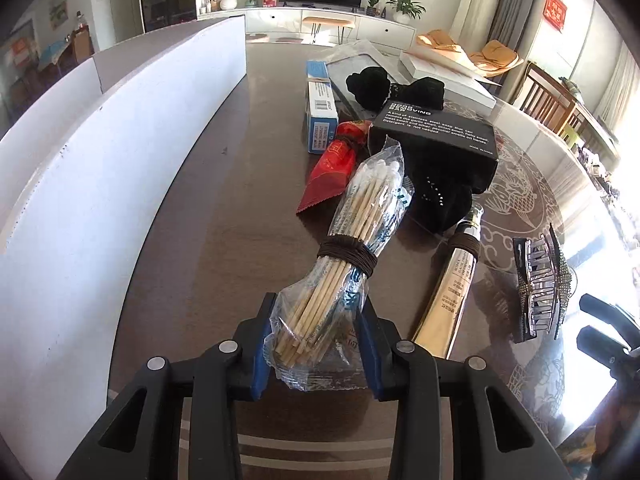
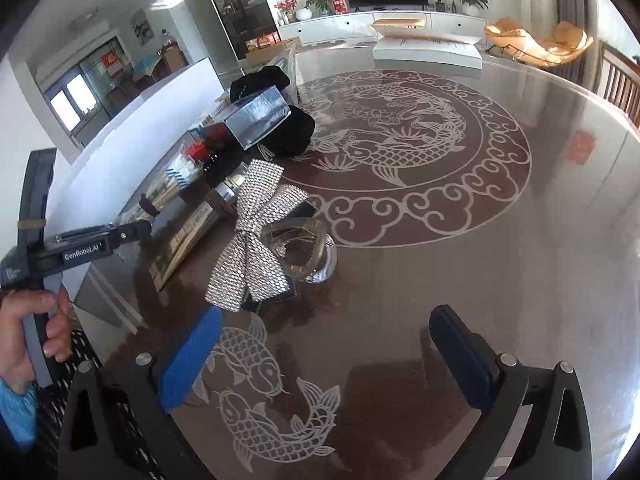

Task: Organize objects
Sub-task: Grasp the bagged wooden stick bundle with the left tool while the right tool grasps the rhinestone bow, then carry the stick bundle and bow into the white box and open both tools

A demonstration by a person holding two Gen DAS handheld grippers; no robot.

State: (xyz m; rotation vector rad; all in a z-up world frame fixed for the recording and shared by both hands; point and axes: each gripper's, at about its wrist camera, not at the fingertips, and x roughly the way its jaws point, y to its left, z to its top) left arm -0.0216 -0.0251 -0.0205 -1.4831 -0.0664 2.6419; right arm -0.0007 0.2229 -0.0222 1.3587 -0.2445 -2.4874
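- Your left gripper (image 1: 316,344) has its blue fingers (image 1: 260,354) clenched on the near end of the cotton swab bag (image 1: 352,248), one pad on each side of the plastic.
- Your right gripper (image 2: 326,360) stands released: its blue pads (image 2: 188,360) are wide apart with nothing between them, only the bare table (image 2: 460,280) with its fish engraving below.
- The cotton swab bag runs from the left fingers toward 1 o'clock in the left wrist view. A brown elastic band (image 1: 347,255) is wound around its middle; the white tips point away from you.
- The bag's far end lies against a black box (image 1: 434,132) printed with white text, at 12 to 1 o'clock.
- A red packet (image 1: 334,168) lies just beside the bag at 11 o'clock, and a blue-and-white carton (image 1: 320,106) is beyond it.
- A gold tube (image 1: 448,284) lies at 2 o'clock from the left fingers, roughly parallel to the bag.
- A rhinestone hair clip (image 1: 542,284) rests on the table at 3 o'clock, well apart from the bag.
- A white board (image 1: 120,168) stands upright along the table edge from 9 to 11 o'clock.
- In the right wrist view, the hair clip's bow (image 2: 256,240) lies at 11 o'clock from the open pads, near them but not touched.
- Your left hand (image 2: 28,332) is in view there at 9 o'clock, wrapped round the left gripper's handle.
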